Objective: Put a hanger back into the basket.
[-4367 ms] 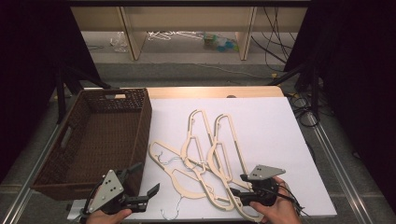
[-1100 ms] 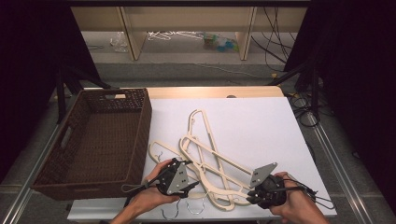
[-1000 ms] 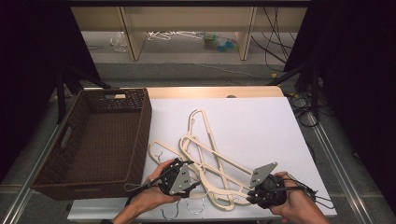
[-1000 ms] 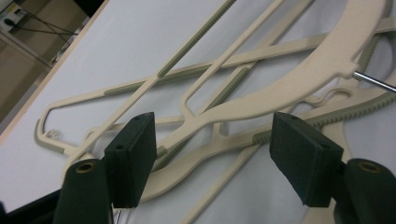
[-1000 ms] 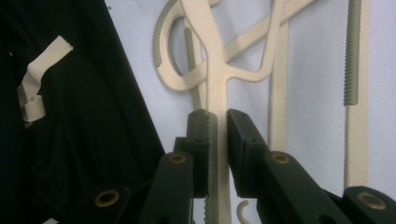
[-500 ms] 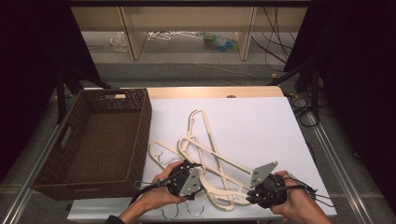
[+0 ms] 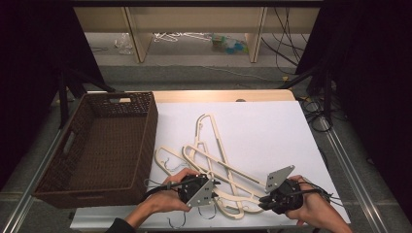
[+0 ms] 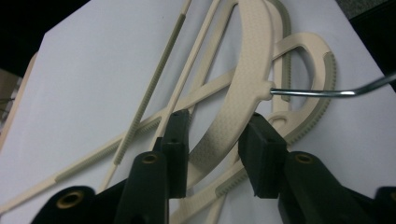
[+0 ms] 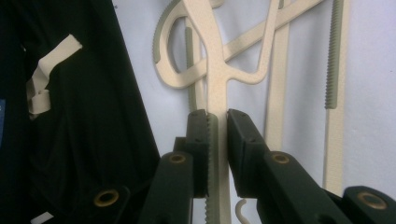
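Note:
Several cream plastic hangers [image 7: 218, 162] lie tangled on the white table [image 7: 272, 126]. My left gripper [image 7: 214, 186] is at the near left of the pile. In the left gripper view its jaws have just been closing, and the left gripper [image 8: 217, 126] now has both pads against the curved shoulder of a hanger [image 8: 247, 60], just below its metal hook [image 8: 322, 93]. My right gripper [image 7: 265, 201] is at the near right of the pile. In the right gripper view the right gripper [image 9: 217, 116] is shut on the straight ribbed arm of a hanger [image 9: 210, 56].
A dark wicker basket [image 7: 148, 141] stands on the left part of the table, right beside the pile. The table's front edge runs just under both hands. Cables [image 7: 316, 111] hang off the far right corner.
My left hand came in from the front left to the hanger pile, and its jaws closed in around a hanger's shoulder. The right gripper kept its grip and stayed put.

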